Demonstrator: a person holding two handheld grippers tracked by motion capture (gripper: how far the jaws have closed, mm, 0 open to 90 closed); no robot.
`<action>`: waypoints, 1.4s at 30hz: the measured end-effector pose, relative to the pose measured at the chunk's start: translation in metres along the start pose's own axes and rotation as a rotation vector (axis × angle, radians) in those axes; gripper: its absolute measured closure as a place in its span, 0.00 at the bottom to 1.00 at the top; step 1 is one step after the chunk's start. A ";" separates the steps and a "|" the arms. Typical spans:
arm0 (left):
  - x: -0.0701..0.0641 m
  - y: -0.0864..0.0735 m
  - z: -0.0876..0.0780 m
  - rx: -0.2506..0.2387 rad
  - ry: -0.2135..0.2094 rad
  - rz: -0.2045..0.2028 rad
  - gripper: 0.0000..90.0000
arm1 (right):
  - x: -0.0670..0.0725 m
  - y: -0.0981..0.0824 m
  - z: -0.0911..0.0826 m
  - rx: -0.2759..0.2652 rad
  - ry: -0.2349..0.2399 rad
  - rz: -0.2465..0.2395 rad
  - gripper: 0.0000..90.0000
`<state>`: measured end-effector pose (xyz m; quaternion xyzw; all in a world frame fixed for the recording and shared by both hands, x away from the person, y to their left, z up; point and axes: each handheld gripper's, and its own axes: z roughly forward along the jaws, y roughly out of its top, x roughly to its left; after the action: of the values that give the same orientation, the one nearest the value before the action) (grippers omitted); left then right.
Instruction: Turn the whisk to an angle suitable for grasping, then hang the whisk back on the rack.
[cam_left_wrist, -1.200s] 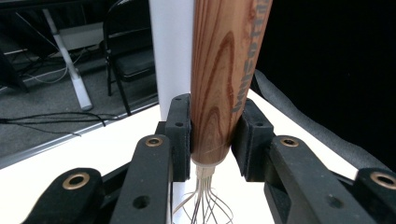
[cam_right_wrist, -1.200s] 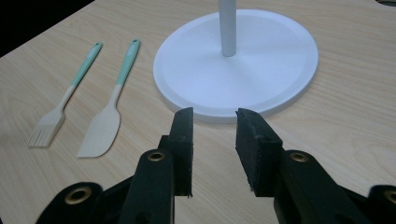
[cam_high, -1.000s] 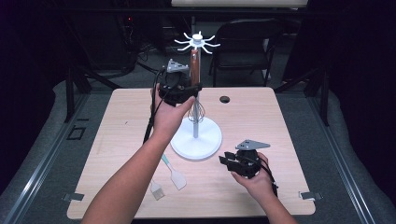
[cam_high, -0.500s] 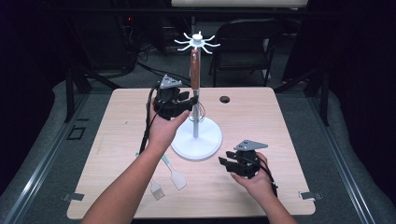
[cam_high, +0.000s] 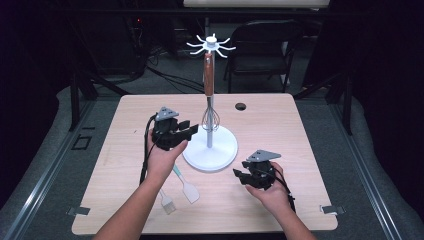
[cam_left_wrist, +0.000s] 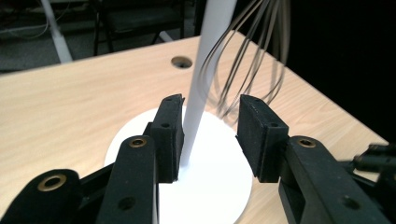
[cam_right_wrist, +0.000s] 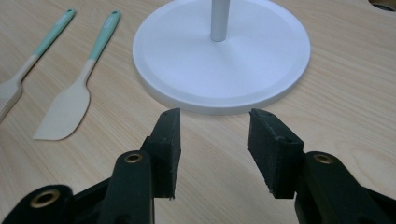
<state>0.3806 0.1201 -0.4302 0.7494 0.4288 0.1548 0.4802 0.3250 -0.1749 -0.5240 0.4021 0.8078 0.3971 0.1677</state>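
White plastic or coated metal makes up the utensil stand (cam_high: 209, 148), whose broad round base sits mid-table and probably keeps it steady; the slim pole is the natural place to grip. Hanging from its hooked top, the whisk (cam_high: 210, 95) looks light, with a brown handle that seems the safest hold and springy wire loops likely to flex. The left gripper (cam_high: 186, 133) straddles the pole, jaws apart, not pressing. The right gripper (cam_high: 240, 176), its jaws having just opened, holds nothing.
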 end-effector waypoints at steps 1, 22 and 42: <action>0.000 0.000 0.000 0.000 0.000 0.000 0.67 | 0.000 0.001 0.001 0.003 0.002 -0.002 0.58; 0.058 -0.081 -0.029 -0.018 0.115 -0.125 0.64 | 0.008 0.013 0.012 -0.021 -0.022 -0.035 0.51; 0.077 -0.096 -0.034 0.016 0.135 -0.171 0.62 | 0.019 0.026 0.030 0.054 -0.010 -0.056 0.51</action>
<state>0.3559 0.2174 -0.5093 0.7018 0.5238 0.1600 0.4556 0.3449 -0.1352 -0.5218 0.3856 0.8283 0.3682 0.1721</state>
